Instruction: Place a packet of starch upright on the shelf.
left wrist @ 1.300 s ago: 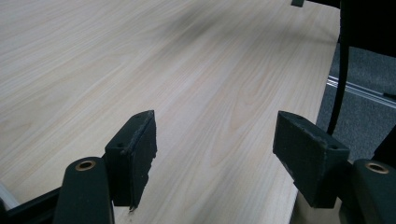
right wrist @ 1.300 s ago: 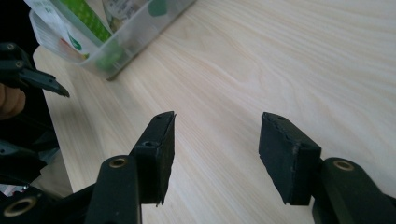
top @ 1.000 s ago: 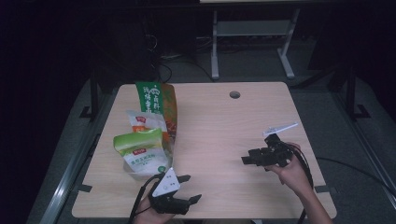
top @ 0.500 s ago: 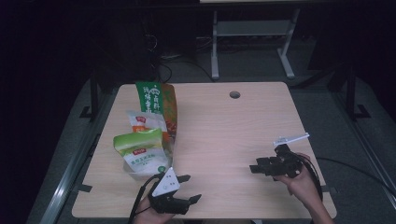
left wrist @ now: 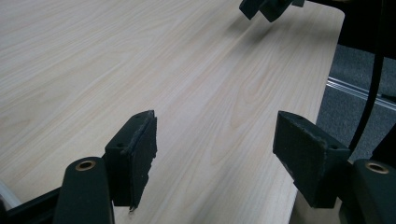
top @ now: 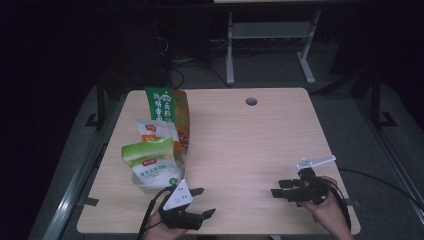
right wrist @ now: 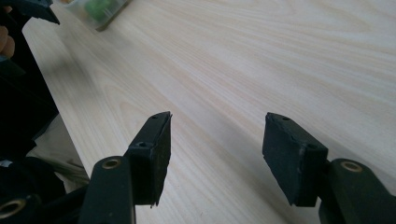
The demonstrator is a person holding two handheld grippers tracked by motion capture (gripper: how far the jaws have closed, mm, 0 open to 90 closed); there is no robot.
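Nearest, the left gripper (top: 202, 202) and right gripper (top: 278, 188) hover low over the pale wooden table (top: 240, 140), jaws apart and empty; the right's have just widened. Beyond the left gripper lie three green-and-white plastic food pouches (top: 152, 162), untouched.

Black, boxy left hand-held gripper (top: 201, 203) topped by a pale grey three-cornered plate at 11 o'clock. Matching black right hand-held gripper (top: 277, 188), grey plate at 1 o'clock, thin black cable trailing toward 3 o'clock. Thick black rectangular pads (left wrist: 135, 156), round brass-ringed screw holes below.
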